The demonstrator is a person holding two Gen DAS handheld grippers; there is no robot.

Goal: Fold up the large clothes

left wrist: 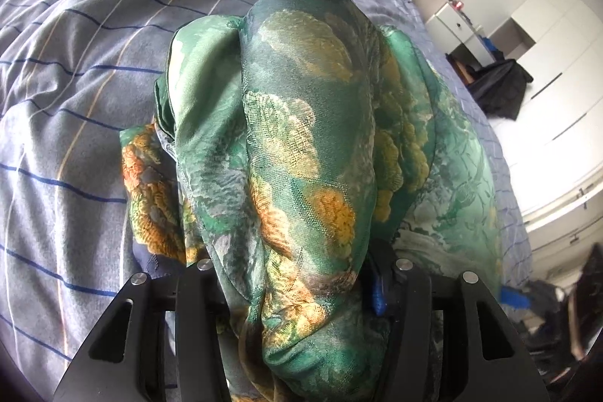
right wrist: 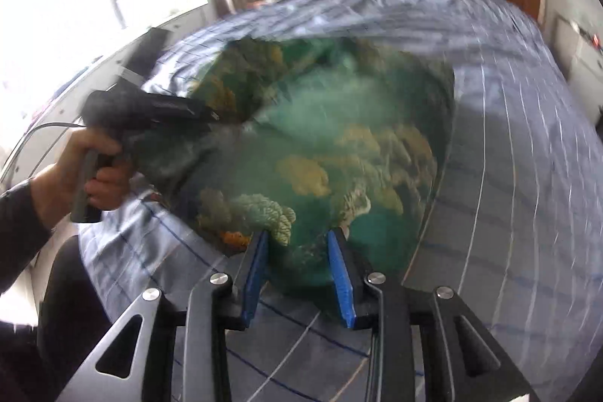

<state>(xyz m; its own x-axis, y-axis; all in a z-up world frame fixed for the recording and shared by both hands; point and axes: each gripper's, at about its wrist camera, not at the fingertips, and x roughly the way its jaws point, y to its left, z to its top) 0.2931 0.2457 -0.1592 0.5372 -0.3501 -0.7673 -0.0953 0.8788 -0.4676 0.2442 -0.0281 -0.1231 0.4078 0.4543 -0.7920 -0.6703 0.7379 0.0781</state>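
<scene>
Right now I am bunching the green floral garment (left wrist: 301, 145) on the bed (left wrist: 75, 100) inside my left hand-held gripper (left wrist: 297, 292); my right hand-held gripper (right wrist: 297, 274) is hovering narrowly open at its near edge, empty. Slippery fabric may be sliding loose, spoiling the fold.

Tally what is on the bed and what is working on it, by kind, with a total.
Green floral garment: 1
Striped blue-grey bedcover: 1
Hand-held grippers: 2, the left hand-held gripper with cloth bunched between its fingers, the right hand-held gripper open over the garment's near edge
Total: 4
</scene>
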